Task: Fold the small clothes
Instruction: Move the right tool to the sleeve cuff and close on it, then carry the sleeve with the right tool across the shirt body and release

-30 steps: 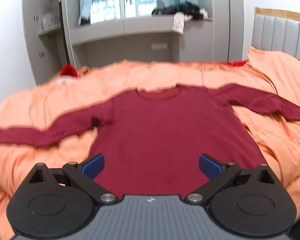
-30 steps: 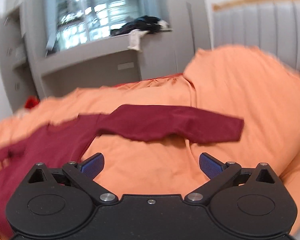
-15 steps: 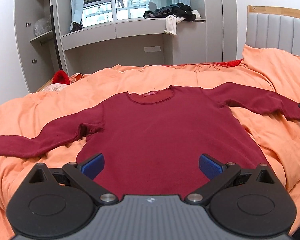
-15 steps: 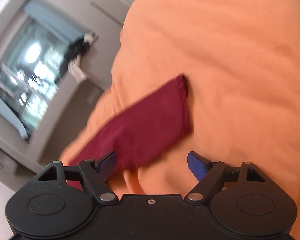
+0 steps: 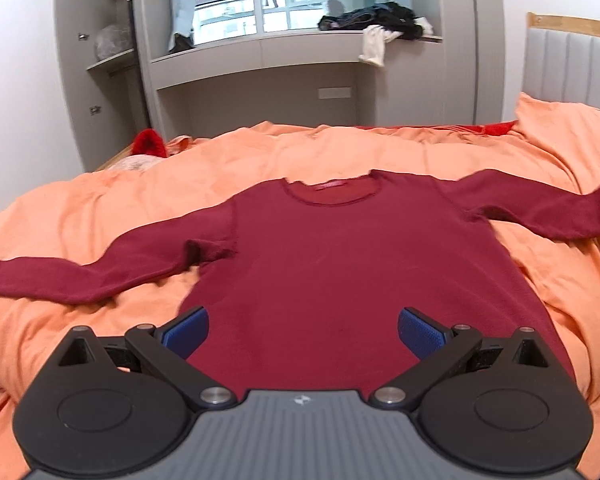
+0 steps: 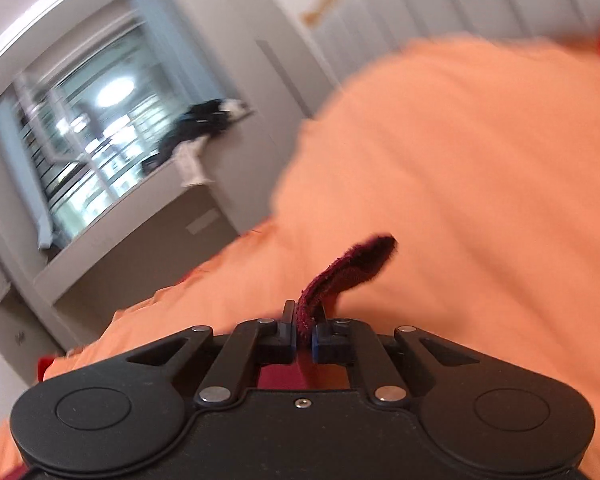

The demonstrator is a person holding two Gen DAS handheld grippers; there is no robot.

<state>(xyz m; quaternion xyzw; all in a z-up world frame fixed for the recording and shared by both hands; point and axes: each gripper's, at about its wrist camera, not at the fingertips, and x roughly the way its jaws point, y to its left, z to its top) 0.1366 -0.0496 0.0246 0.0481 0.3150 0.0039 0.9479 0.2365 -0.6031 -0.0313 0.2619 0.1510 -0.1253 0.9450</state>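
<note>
A dark red long-sleeved shirt [image 5: 340, 256] lies face up on the orange duvet [image 5: 100, 208], sleeves spread to both sides. My left gripper [image 5: 302, 330] is open above the shirt's bottom hem, holding nothing. My right gripper [image 6: 305, 330] is shut on the cuff of the shirt's right sleeve [image 6: 348, 264], which sticks up between the fingers. In the left wrist view that sleeve's end [image 5: 596, 204] is lifted off the duvet at the far right.
A grey built-in desk and shelves [image 5: 260, 60] stand behind the bed, with a pile of dark clothes [image 5: 376, 20] on the window ledge. A padded headboard [image 5: 572, 64] is on the right. A red item [image 5: 152, 142] lies at the bed's far left edge.
My right gripper has closed on the right sleeve's cuff and lifted it. The left gripper has stayed open over the hem, tilting slightly.
</note>
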